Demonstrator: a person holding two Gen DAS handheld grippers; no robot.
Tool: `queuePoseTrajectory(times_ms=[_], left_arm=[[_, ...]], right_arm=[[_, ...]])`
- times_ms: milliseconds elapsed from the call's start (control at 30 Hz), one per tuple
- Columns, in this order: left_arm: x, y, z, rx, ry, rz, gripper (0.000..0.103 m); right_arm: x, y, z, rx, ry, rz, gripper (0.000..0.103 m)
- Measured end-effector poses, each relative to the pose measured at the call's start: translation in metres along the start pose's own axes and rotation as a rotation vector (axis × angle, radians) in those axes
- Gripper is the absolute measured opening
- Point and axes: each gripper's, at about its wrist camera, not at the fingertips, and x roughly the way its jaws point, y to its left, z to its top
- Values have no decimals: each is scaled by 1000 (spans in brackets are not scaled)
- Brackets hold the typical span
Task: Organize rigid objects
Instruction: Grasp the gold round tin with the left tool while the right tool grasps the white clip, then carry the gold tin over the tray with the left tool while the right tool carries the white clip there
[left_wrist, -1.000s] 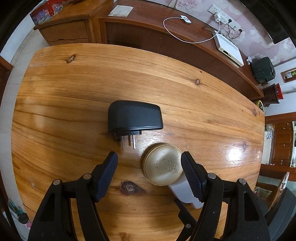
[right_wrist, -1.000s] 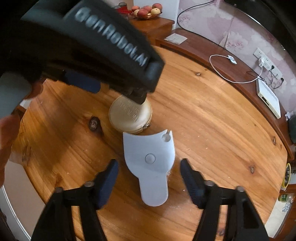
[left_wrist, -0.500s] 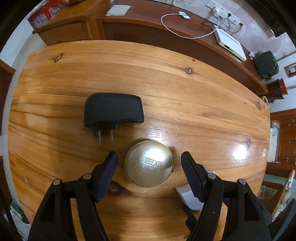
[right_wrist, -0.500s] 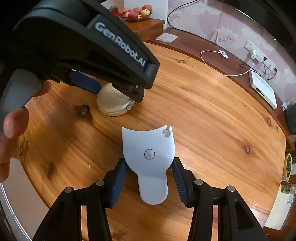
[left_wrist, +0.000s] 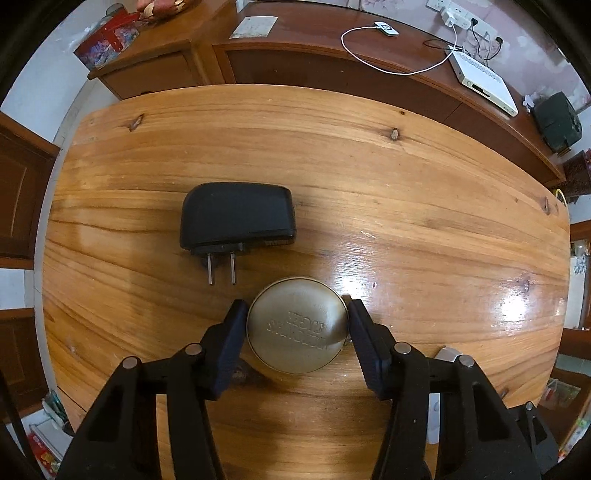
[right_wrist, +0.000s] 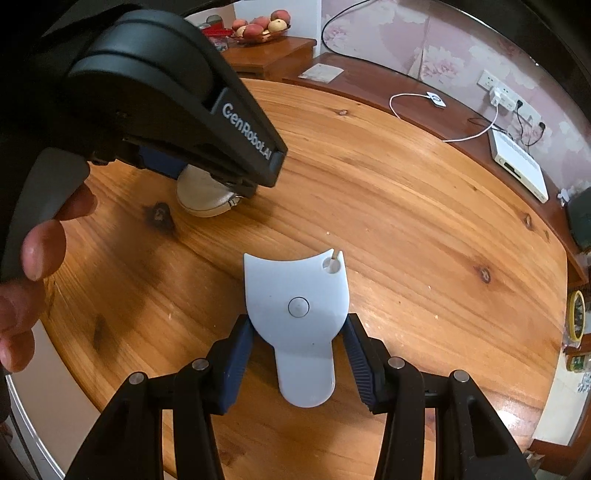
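Wooden counter (left_wrist: 369, 192). Black charger (left_wrist: 236, 221) lies flat beyond the tin, prongs toward camera. Left gripper (left_wrist: 297, 325): fingers clamped on round tin (left_wrist: 297, 332). Right gripper (right_wrist: 298, 338): fingers closed against white tool (right_wrist: 297, 314), flat on counter.

On the worktop (left_wrist: 406, 192) lay one black plug adapter (left_wrist: 236, 219), one round brass tin (left_wrist: 297, 328) and one white fan-shaped plastic piece (right_wrist: 297, 306). There were two tongs, the left (left_wrist: 297, 314) and the right (right_wrist: 297, 332).
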Motion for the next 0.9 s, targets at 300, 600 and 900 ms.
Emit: queuePoseTrajectory(times_ms=[300,600,900], left_arm=[[-21,-1,-13,42,-3,-38,58],[-97,11,-45,186,-74,-108,59],[-156,48,-104,308,-111,-184,59]], right_arm=[[-15,-9,-6,40,-19,-17,50],[-72,-4,-19,104,-103,-32,50],[-154,29,-45,165,-217,-51,50]])
